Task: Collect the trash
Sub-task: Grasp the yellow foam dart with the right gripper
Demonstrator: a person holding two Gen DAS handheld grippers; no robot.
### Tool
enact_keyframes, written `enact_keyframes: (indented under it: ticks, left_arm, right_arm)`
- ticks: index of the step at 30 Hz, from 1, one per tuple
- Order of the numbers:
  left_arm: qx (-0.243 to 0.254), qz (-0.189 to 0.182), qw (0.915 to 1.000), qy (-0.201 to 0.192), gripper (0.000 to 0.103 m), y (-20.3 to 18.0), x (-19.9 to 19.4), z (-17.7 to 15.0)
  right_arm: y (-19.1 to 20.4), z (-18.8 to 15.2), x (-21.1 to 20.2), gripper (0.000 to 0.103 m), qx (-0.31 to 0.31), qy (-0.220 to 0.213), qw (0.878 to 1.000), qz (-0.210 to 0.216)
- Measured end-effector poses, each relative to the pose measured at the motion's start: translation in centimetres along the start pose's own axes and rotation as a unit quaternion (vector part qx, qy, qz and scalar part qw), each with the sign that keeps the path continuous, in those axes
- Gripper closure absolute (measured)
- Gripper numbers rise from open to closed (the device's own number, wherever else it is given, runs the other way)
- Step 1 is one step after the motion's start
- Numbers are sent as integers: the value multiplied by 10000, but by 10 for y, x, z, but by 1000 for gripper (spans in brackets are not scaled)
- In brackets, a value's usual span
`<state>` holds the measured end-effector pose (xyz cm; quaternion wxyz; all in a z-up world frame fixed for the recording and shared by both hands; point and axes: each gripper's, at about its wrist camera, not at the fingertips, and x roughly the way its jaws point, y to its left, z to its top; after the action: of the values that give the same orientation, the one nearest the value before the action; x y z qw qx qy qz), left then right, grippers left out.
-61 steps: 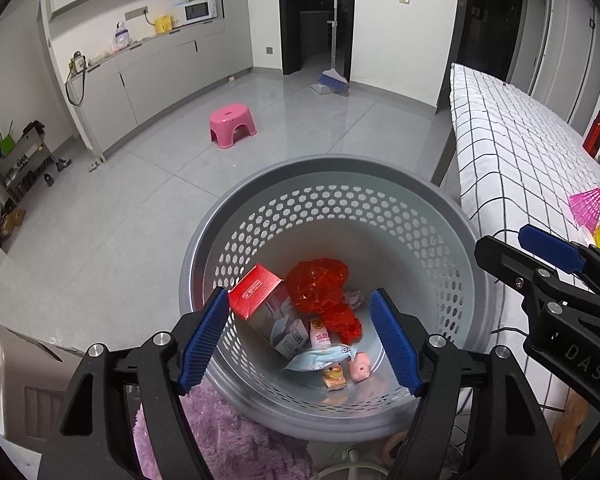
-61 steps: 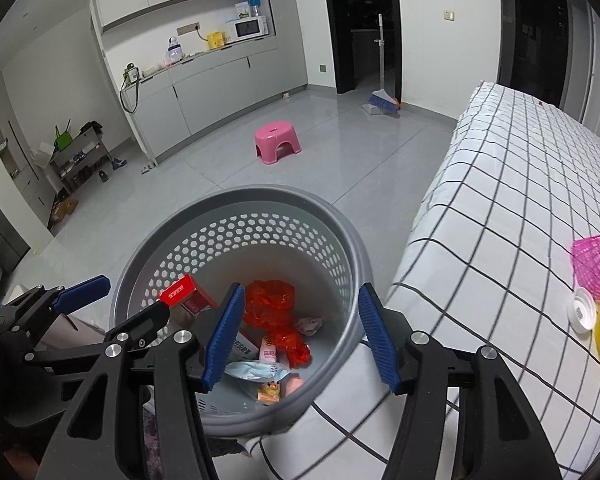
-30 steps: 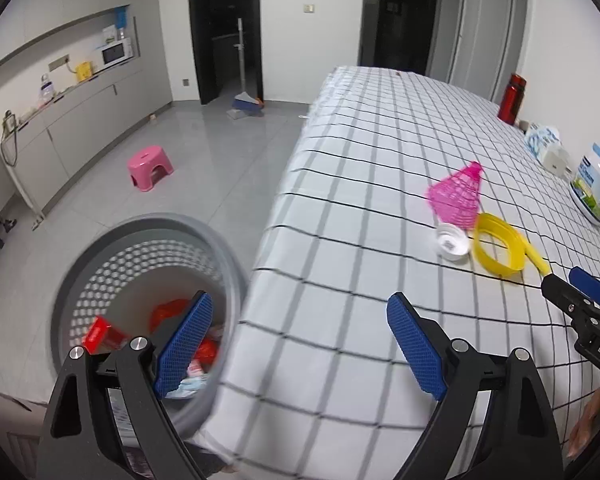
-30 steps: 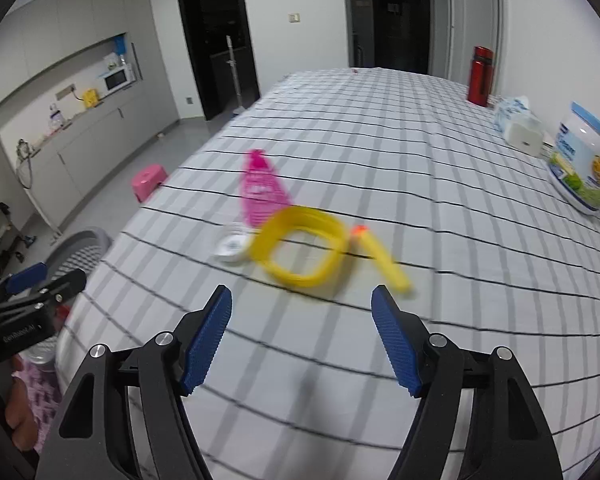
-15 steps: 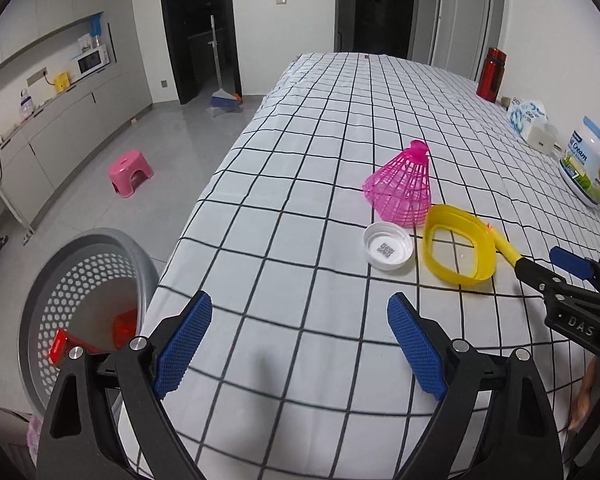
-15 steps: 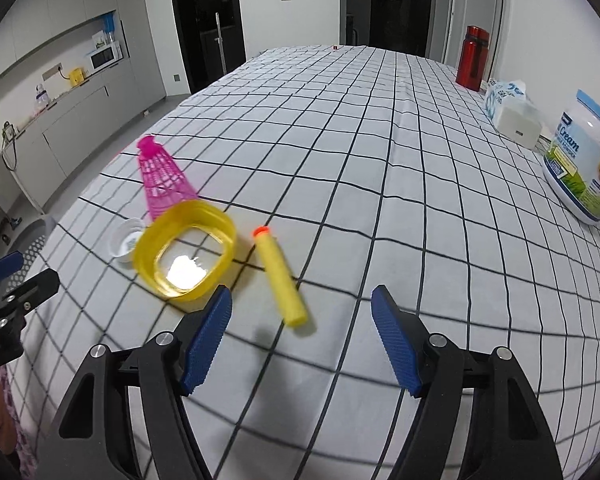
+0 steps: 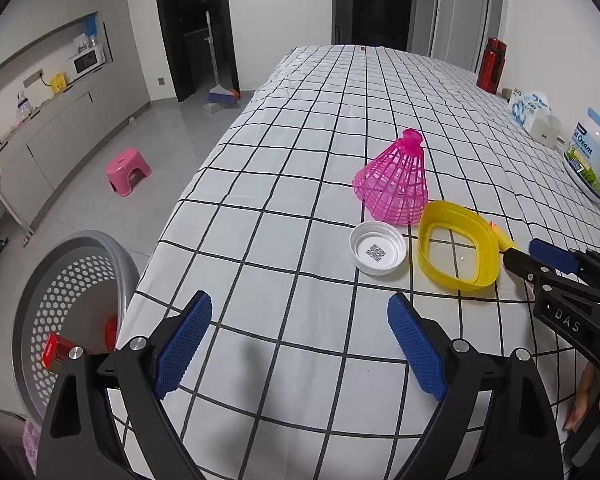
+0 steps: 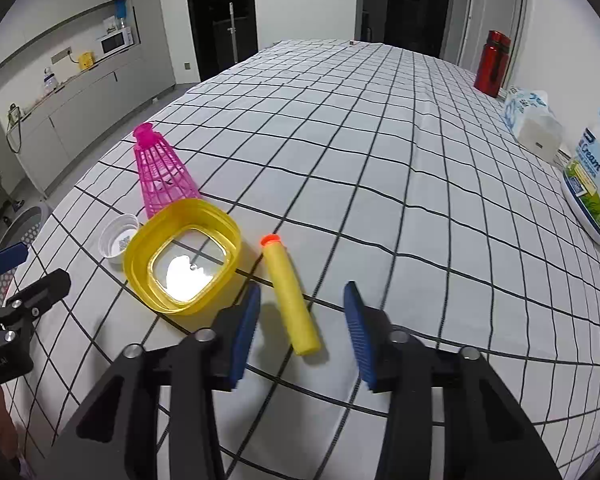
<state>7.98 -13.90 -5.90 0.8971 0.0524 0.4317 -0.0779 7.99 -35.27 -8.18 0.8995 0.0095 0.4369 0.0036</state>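
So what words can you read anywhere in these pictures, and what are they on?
"DAS": on the right gripper, seen from the left wrist.
"Cream": on the white tub at the table's far right; its smaller print is too blurred.
White cap: a square code, no words.
Tissue pack: print unreadable.

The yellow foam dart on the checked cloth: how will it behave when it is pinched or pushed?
The yellow foam dart looks like soft foam, so it probably squashes under pressure. It is a smooth cylinder lying flat, so a sideways push may roll it. It seems very light.
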Motion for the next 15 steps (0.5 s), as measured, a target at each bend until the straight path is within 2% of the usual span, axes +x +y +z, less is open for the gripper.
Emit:
enact_keyframes:
  ticks: [2, 5, 15]
  left_arm:
    - [-18, -5, 10000, 27, 15, 1, 2, 0]
    - [-49, 16, 10000, 75, 15, 1, 7, -1]
    - [-37, 11, 9999, 154, 15, -3, 22, 4]
  right_arm:
    - [2, 1, 2, 83, -47, 14, 9999, 97]
    - [5, 1, 2, 91, -90, 0, 9998, 189]
    - [-14, -1, -14, 91, 388, -206, 9968, 666]
